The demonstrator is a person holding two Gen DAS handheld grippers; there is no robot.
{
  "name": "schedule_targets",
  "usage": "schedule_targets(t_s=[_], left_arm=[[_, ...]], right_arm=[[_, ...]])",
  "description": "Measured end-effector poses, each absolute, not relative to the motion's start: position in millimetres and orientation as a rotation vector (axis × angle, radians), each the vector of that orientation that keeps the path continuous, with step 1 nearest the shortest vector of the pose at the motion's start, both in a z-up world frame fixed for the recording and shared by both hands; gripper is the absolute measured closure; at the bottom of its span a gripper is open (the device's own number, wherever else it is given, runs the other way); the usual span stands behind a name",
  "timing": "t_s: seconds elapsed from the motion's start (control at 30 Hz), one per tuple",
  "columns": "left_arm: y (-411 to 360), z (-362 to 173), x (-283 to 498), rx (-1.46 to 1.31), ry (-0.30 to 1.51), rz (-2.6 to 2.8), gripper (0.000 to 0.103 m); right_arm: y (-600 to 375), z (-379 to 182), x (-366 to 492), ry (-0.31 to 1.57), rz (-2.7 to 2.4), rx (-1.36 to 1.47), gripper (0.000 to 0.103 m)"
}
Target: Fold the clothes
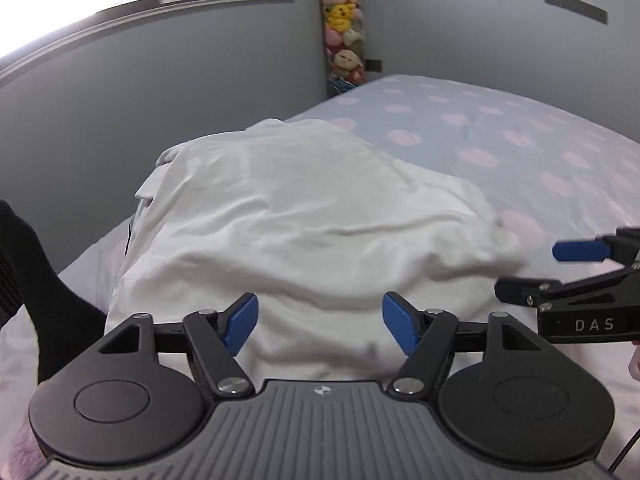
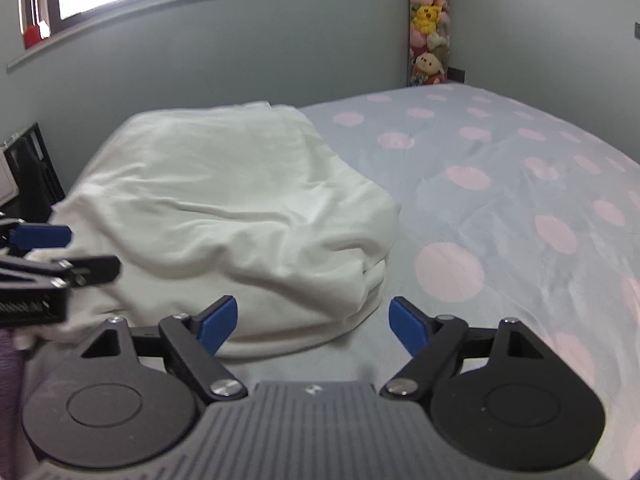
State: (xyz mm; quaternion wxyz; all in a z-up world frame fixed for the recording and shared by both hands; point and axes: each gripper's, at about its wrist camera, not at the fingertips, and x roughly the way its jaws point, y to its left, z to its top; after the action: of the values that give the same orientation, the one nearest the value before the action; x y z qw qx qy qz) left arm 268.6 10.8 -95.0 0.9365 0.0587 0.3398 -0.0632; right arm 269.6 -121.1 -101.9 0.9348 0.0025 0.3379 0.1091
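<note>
Both tongs, left tongs (image 1: 320, 326) and right tongs (image 2: 313, 326), gape wide and empty at the near edge of the white garment (image 1: 312, 216), doubled in layers on the dotted bed (image 2: 500, 208), where a one-layer pinch could drag the stack apart.

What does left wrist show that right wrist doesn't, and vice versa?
Left wrist only: a black sock at the left edge of the bed, and a grey strip on the wall.

Right wrist only: a red object on the window sill, a black rack beside the bed, and the garment's stacked folded edge.

Both: the white garment on the dotted sheet, the plush toys in the corner, and both grippers open, left gripper, right gripper.
</note>
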Motion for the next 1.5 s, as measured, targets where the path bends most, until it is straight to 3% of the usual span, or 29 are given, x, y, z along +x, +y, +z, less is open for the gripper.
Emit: schedule_targets(t_s=[0.17,0.23,0.4,0.53,0.97,1.13,1.3,1.5], left_arm=[[20,-114,286,0.019,0.708,-0.120,0.061],[17,-115,288,0.050,0.698,-0.109,0.067],[12,-102,283,0.113,0.679,-0.117,0.096],[12,-77,261,0.106,0.642,-0.151,0.103],[-39,14,125,0.082,0.538,-0.457,0.103],[-78,19,72,0.090,0.543,-0.612,0.103],[-110,-2,29,0.155,0.608,-0.724,0.103],[-114,-44,8,0.166,0.730,-0.750,0.103]], right_arm=[[-123,-125,312,0.719,0.243,0.006,0.051],[-121,-125,316,0.702,0.254,0.007,0.074],[-118,-106,307,0.645,0.255,0.015,0.092],[-118,-75,282,0.558,0.247,0.001,0.094],[-184,27,121,0.358,0.049,0.067,0.094],[-220,50,31,0.296,-0.070,0.078,0.094],[-246,38,-55,0.344,-0.174,0.117,0.094],[-277,-31,-114,0.522,-0.299,0.260,0.094]])
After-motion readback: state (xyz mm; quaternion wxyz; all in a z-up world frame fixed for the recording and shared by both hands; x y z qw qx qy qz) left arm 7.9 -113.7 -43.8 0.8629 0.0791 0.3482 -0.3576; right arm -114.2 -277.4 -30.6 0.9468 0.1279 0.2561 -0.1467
